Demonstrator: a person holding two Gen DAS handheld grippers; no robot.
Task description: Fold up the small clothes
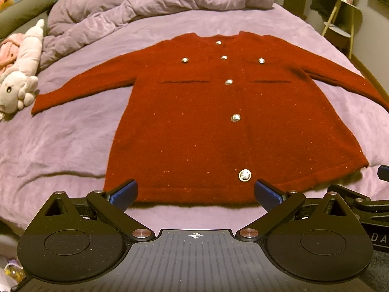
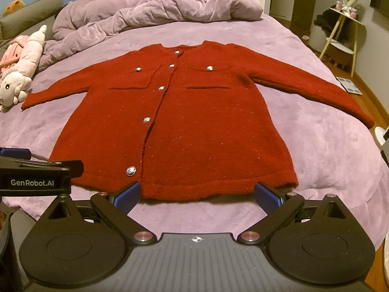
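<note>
Left wrist view: I see a red cardigan [image 1: 218,121] spread flat, front up, on the purple bedsheet [image 1: 73,133].

My left gripper [image 1: 195,193] hangs over the cardigan's hem with fingers spread wide, holding nothing; my right gripper [image 2: 197,194] sits just beside it, equally splayed and empty. A plush toy [image 1: 22,73] lies near the cardigan's sleeve cuff, a crumpled duvet [image 2: 158,9] beyond the collar.
</note>
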